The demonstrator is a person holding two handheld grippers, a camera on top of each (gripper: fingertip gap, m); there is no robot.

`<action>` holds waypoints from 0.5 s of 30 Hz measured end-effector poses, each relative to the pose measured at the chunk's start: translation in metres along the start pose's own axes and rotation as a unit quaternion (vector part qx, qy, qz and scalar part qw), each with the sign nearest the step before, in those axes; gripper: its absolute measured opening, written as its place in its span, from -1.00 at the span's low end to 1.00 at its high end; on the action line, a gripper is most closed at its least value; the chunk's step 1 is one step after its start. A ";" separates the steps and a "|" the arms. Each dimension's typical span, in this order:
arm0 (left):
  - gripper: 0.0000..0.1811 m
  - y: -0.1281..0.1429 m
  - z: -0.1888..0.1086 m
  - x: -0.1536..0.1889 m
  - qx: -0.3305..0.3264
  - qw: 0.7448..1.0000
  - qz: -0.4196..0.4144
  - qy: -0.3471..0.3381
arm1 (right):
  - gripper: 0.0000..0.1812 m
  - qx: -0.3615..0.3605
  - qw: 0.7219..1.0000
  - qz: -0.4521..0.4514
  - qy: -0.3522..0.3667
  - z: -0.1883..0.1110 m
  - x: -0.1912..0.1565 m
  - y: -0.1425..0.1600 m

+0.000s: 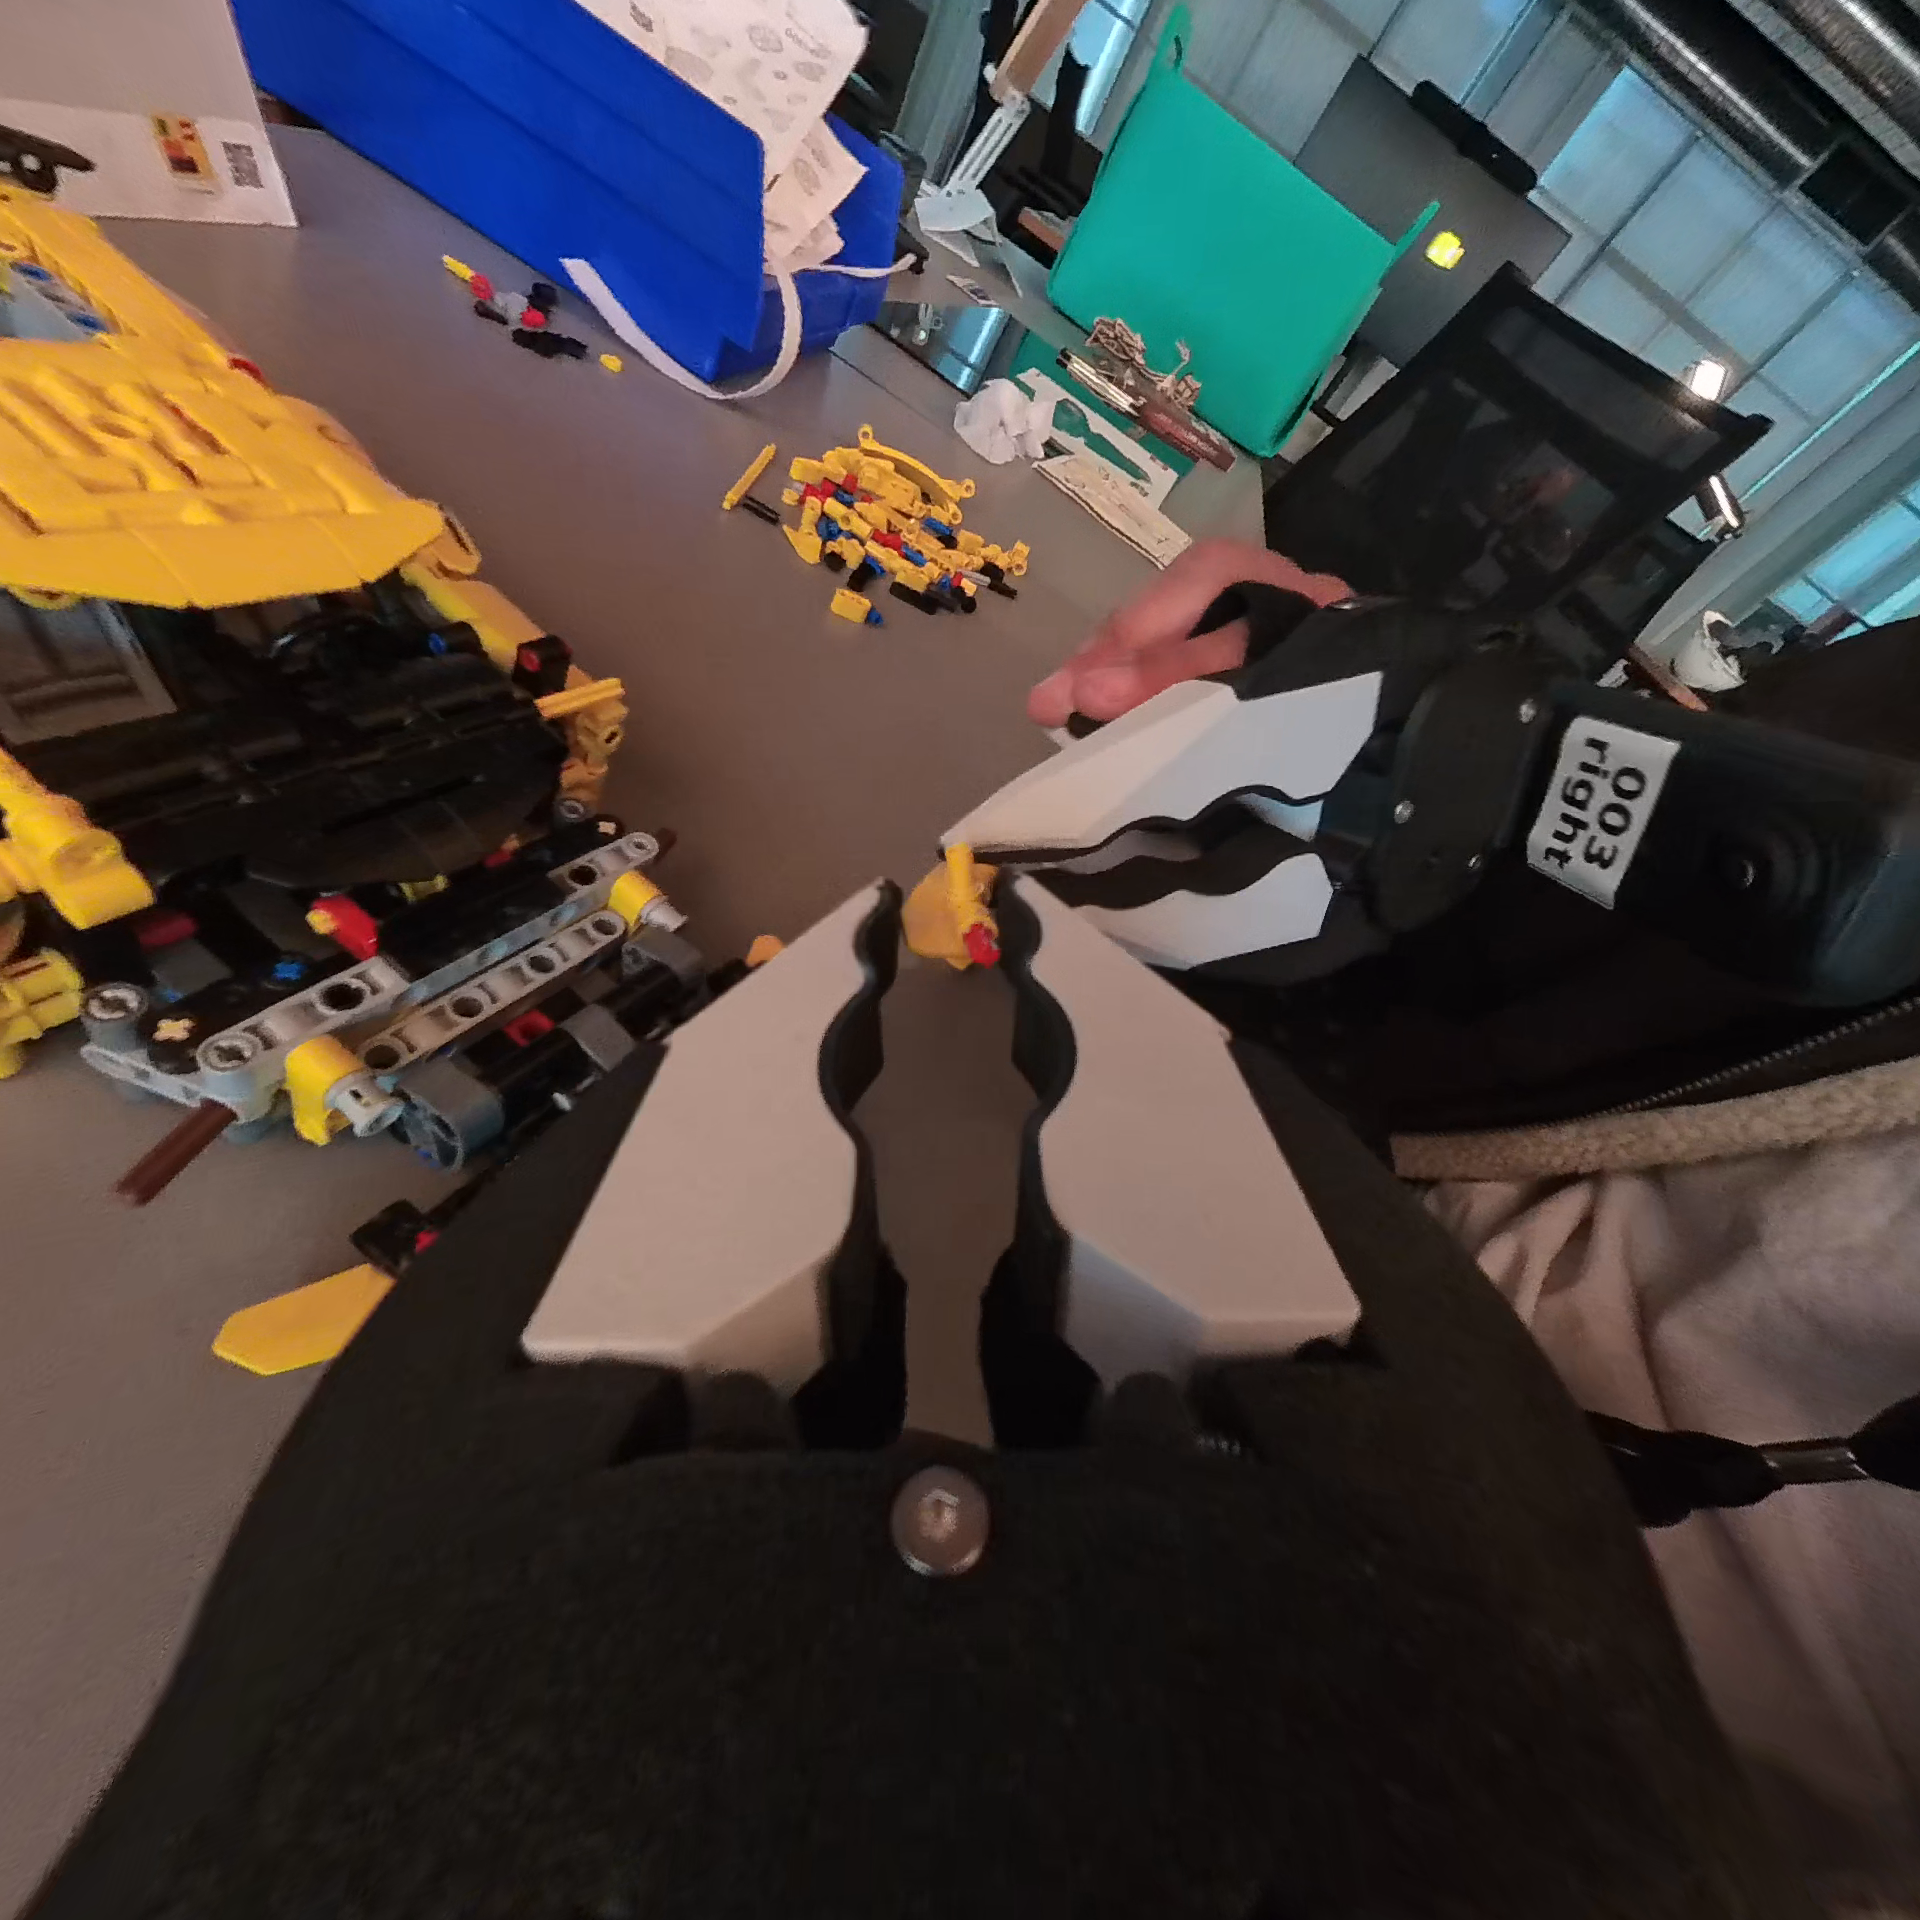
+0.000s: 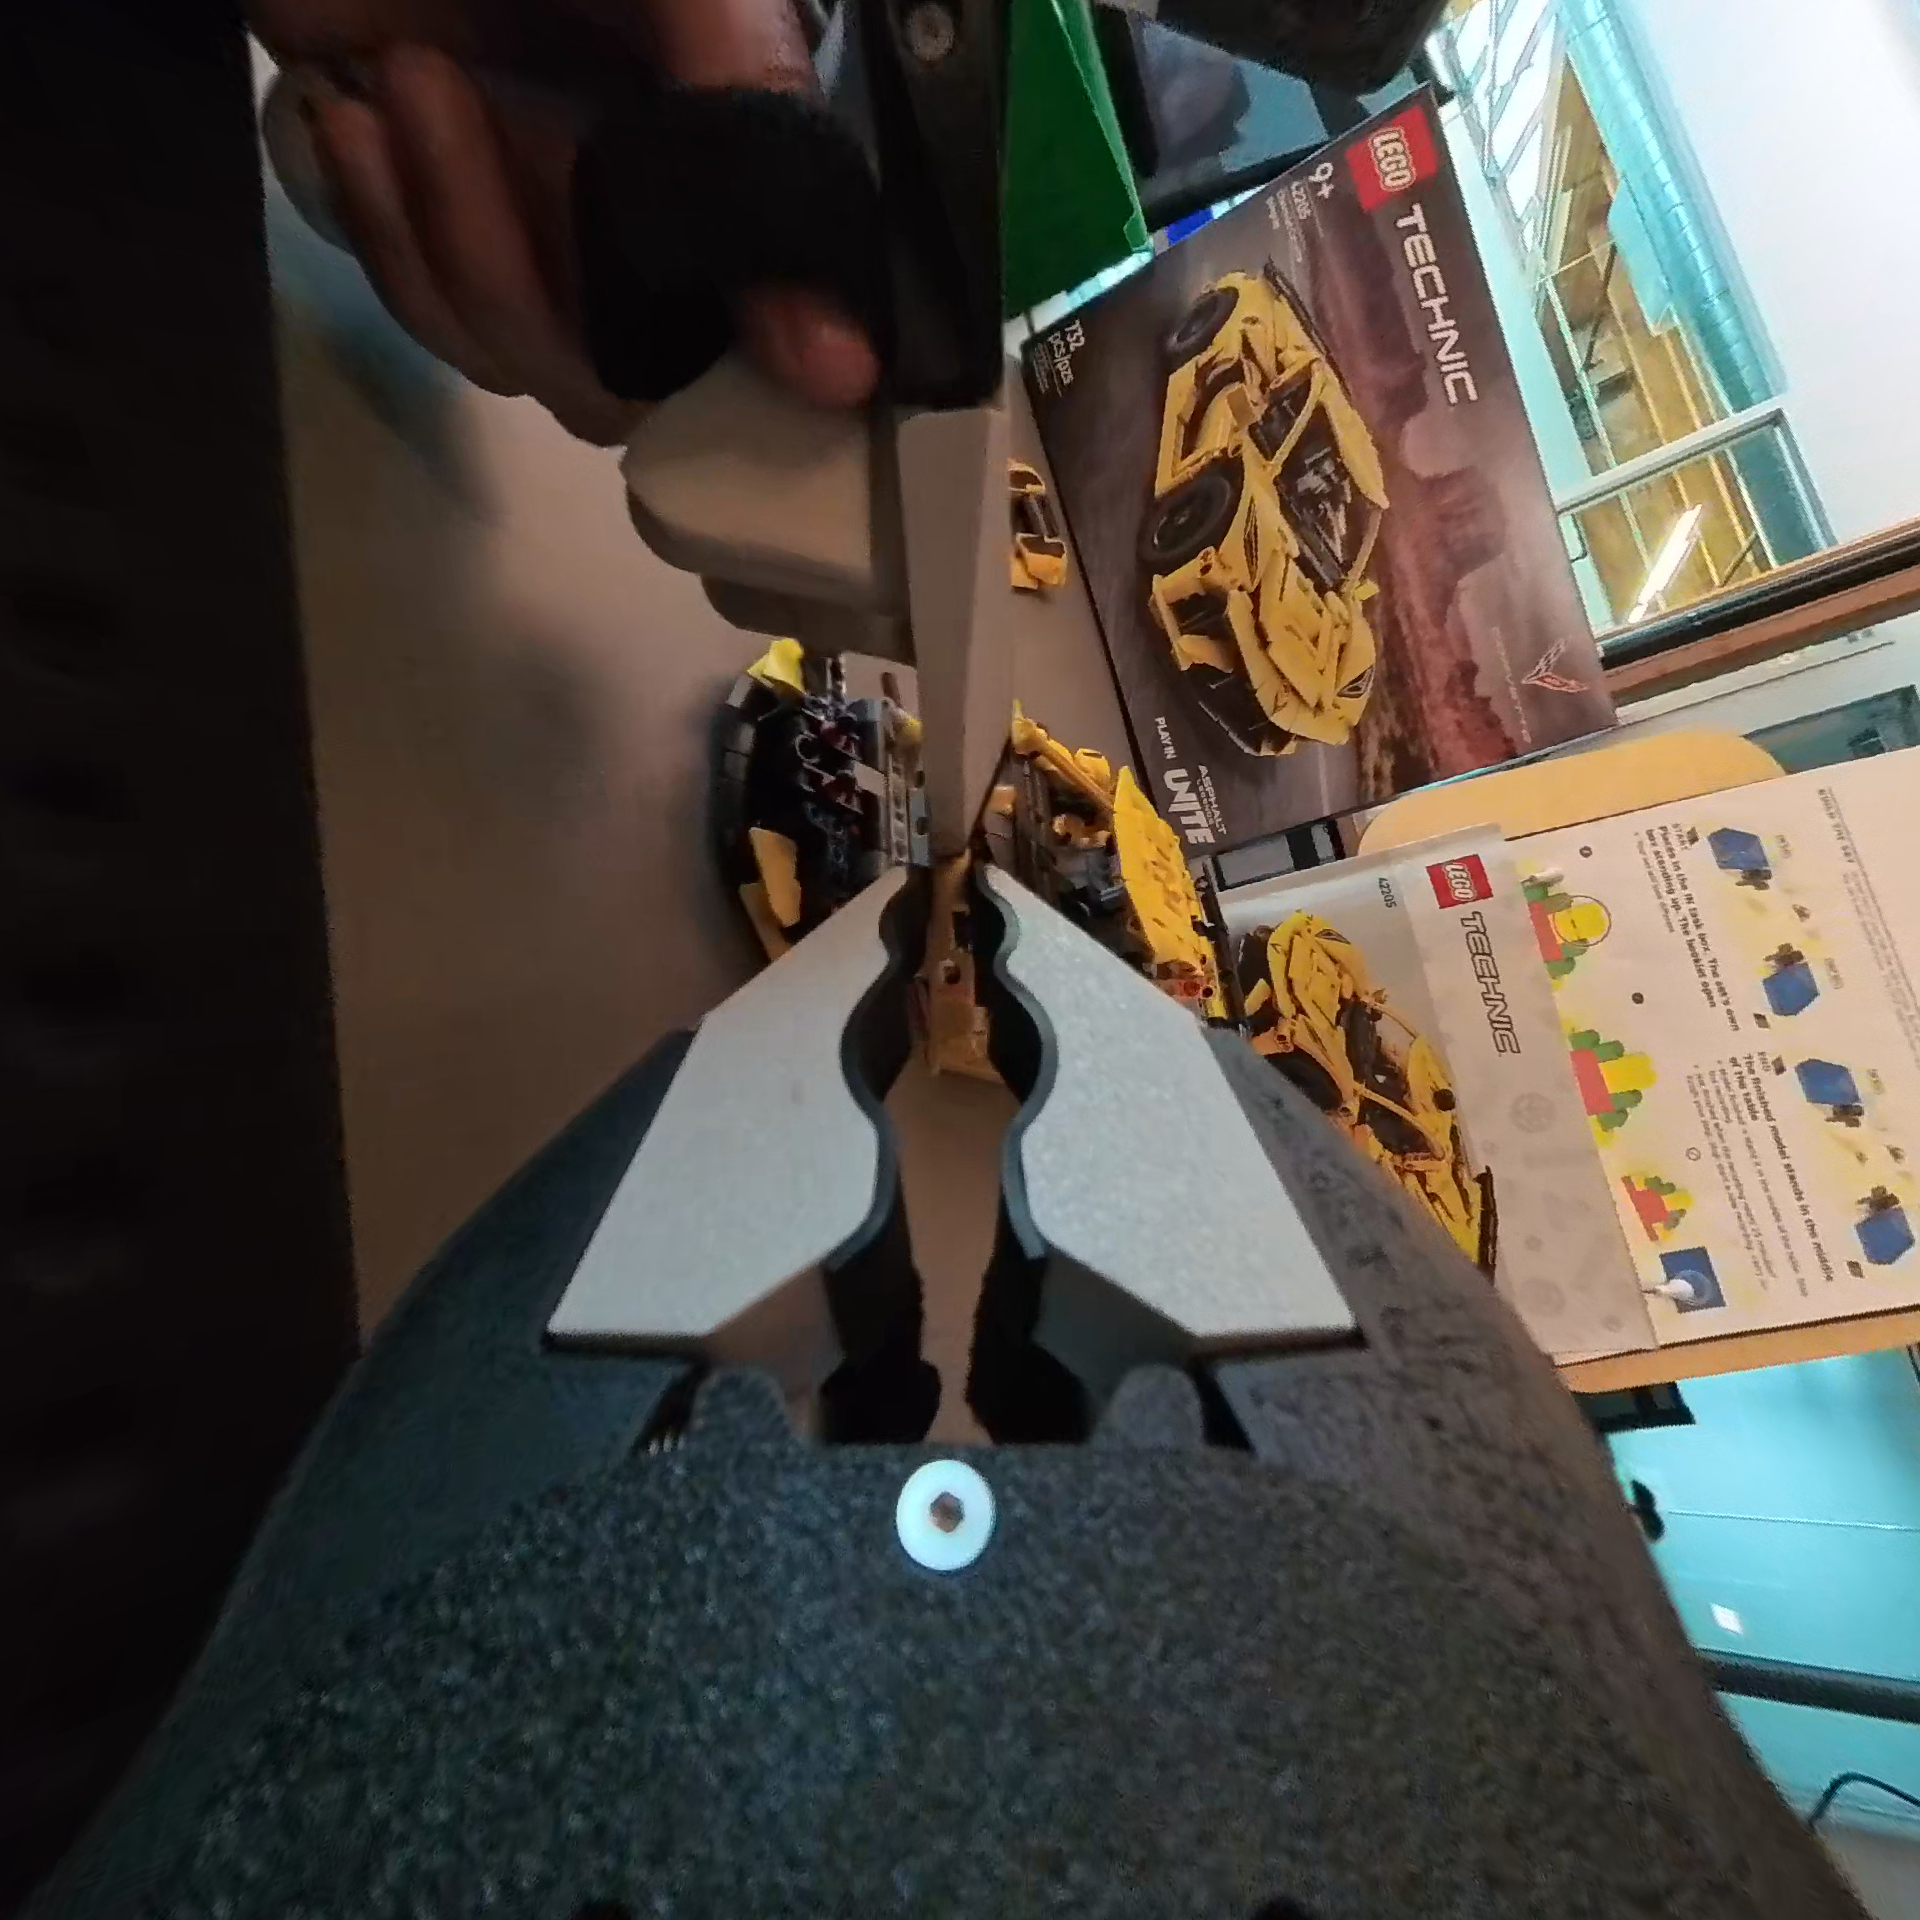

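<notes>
In the left wrist view my left gripper (image 1: 951,899) is closed on a small yellow brick piece with a red pin (image 1: 948,920), held a little above the grey table (image 1: 727,675). My right gripper (image 1: 961,850) comes in from the right, its tips pinched on the top of the same piece. In the right wrist view my right gripper (image 2: 945,888) grips the yellow piece (image 2: 948,935). The left gripper (image 2: 951,831) comes down from above onto it, held by a hand (image 2: 520,208).
A half-built yellow and black car model (image 1: 260,727) stands at the left. A pile of loose pieces (image 1: 894,520), a blue bin (image 1: 582,156) and a green bag (image 1: 1216,281) lie beyond. A flat yellow panel (image 1: 301,1320) lies close by. The set's box (image 2: 1330,499) and booklet (image 2: 1455,1091) stand behind. Left and right tips are no more than a few centimetres apart.
</notes>
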State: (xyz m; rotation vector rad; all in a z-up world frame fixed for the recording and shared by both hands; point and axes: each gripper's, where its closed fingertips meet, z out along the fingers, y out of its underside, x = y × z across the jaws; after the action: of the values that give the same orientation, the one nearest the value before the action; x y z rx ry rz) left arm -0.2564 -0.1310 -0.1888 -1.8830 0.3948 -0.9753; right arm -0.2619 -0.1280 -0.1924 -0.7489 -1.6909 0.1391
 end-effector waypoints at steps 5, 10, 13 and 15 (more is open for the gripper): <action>-0.81 0.003 -0.001 -0.002 -0.014 1.000 -0.001 -0.006 | -0.92 -0.003 1.000 0.022 -0.015 0.001 -0.002 0.002; -0.82 0.006 -0.002 0.000 -0.029 0.999 0.022 -0.008 | -0.92 0.008 0.997 0.055 -0.047 -0.001 -0.005 0.002; -0.82 0.004 -0.006 -0.007 -0.025 0.999 0.018 -0.029 | -0.93 -0.008 0.997 0.060 -0.046 -0.001 -0.003 0.009; -0.83 -0.015 -0.037 -0.042 0.042 0.993 -0.015 -0.108 | -0.92 -0.099 0.993 0.052 -0.025 -0.006 0.008 0.056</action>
State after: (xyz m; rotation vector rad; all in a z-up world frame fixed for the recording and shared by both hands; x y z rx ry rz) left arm -0.3131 -0.1190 -0.1869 -1.8994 0.1956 -0.7841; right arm -0.2347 -0.0810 -0.2104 -0.9894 -1.7302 0.0640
